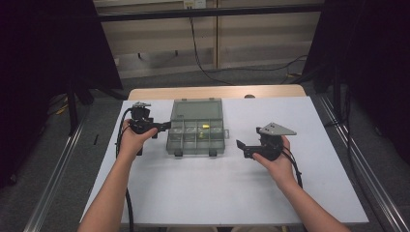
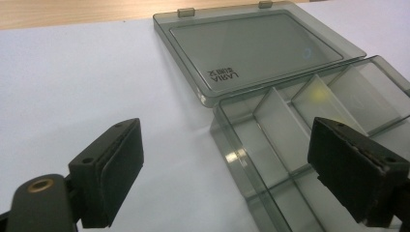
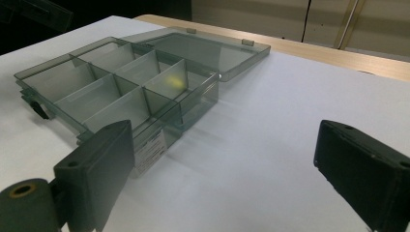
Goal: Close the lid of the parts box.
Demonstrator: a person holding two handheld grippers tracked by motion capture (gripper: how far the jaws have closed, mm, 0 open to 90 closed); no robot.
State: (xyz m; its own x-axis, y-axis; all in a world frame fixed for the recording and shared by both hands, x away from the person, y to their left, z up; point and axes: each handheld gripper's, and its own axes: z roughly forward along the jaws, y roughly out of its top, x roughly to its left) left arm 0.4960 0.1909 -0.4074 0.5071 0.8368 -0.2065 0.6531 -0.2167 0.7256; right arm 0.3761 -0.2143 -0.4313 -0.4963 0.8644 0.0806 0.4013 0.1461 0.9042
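High view: a person's two forearms reach in from the bottom edge over a white worktop (image 1: 203, 193). Each hand carries a black hand-held gripper. Between them, toward the far side, lies a clear smoky-grey compartment box (image 1: 196, 137), with its lid (image 1: 197, 110) folded flat open behind it. One small yellow item (image 1: 205, 126) sits in a far compartment.

The left hand-held gripper (image 1: 164, 125) is just at the box's left edge, jaws spread with nothing between them. In the left gripper view its two dark pads straddle the near corner wall of the box (image 2: 232, 145) without pressing on it; one pad hangs over the bare worktop, the other over the compartments.

The right hand-held gripper (image 1: 240, 145) is a little apart from the box's right side, pointing toward it, jaws also spread and empty. In the right gripper view the box (image 3: 121, 92) lies ahead and to the left of the jaws.

This looks like an approach step, both tools closing in on the open box. A likely next move is for the left tool to steady the box wall, which would call for closing gently on thin plastic without tipping the box.
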